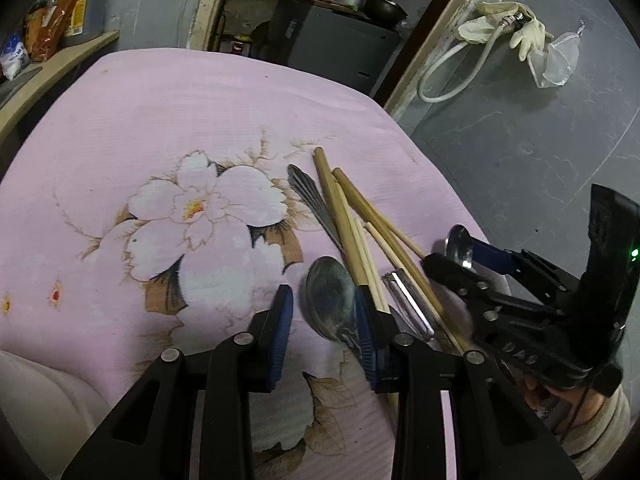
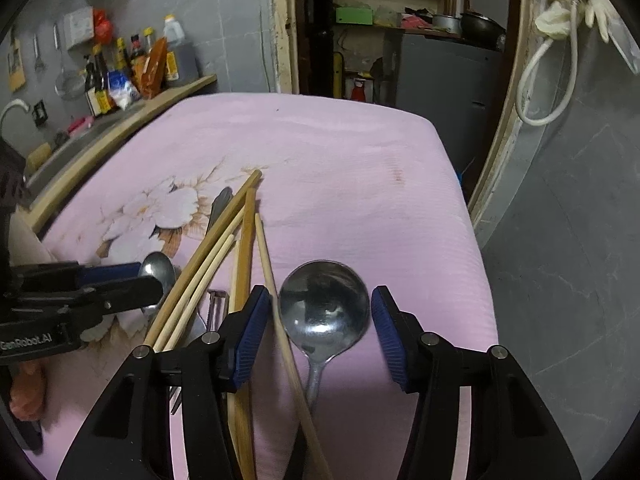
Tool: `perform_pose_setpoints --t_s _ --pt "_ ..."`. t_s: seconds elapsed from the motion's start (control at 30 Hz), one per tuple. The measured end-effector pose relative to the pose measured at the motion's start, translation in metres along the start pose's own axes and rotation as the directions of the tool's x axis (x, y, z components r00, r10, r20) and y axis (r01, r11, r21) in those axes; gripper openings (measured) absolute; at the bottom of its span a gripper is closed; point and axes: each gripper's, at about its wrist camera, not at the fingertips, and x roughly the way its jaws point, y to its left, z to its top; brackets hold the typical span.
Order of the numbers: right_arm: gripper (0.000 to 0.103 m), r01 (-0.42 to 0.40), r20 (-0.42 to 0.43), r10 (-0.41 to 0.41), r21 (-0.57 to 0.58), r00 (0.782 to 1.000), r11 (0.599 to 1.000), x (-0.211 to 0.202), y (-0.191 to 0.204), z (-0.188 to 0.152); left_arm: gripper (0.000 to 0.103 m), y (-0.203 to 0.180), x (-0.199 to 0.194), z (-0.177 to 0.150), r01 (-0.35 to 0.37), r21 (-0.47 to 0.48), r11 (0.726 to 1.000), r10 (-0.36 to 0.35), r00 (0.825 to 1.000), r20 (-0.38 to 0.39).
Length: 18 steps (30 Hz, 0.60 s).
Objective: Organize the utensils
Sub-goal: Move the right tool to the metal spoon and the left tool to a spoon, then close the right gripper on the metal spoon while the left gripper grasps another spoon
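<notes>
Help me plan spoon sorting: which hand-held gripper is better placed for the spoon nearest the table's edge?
Right. The right hand-held gripper straddles that spoon, pads open either side of its bowl; the left hand-held gripper sits beyond the chopsticks.

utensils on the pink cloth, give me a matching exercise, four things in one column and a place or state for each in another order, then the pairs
Things:
1. large spoon
2. small spoon
3. chopsticks
4. peeler

Places or states:
A. bowl between the right gripper jaws, which are not touching it
B. silver, lying among the wooden sticks
C. bowl next to the left gripper, beside its right jaw
D. wooden, fanned out across the cloth

Pairs: 1-A, 2-C, 3-D, 4-B
</notes>
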Motion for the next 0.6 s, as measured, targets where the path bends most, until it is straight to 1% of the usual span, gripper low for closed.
perform_pose_setpoints --t_s 0.03,0.07,0.13,0.23,0.4,0.6 --pt "0.051 0.011 -0.002 -0.011 -0.008 1.0 1.0 0.001 0.002 -0.001 0.014 0.002 0.002 0.0 0.0 -0.005 1.0 0.0 1.0 -0.014" --pt "0.051 0.015 -0.002 -0.015 -0.008 1.0 1.0 0.002 0.002 -0.002 0.013 0.001 0.005 0.002 0.002 -0.012 1.0 -0.002 1.0 -0.013" --pt "0.05 0.006 0.004 -0.006 0.01 1.0 1.0 0.0 0.0 -0.003 0.009 0.003 0.005 0.004 0.009 -0.025 1.0 -0.01 1.0 -0.015" --pt "0.048 -0.015 0.016 0.014 0.044 1.0 0.999 -0.001 -0.006 -0.004 0.006 0.004 0.004 0.004 0.011 -0.028 1.0 -0.012 1.0 -0.017" --pt "0.047 -0.043 0.03 0.04 0.09 0.999 0.995 -0.002 -0.01 -0.003 0.005 0.004 0.004 0.004 0.011 -0.028 1.0 -0.012 1.0 -0.017" --pt "0.045 0.0 0.026 -0.002 0.075 1.0 0.997 0.001 -0.003 -0.003 0.004 0.004 0.003 0.004 0.013 -0.029 1.0 -0.013 1.0 -0.016"
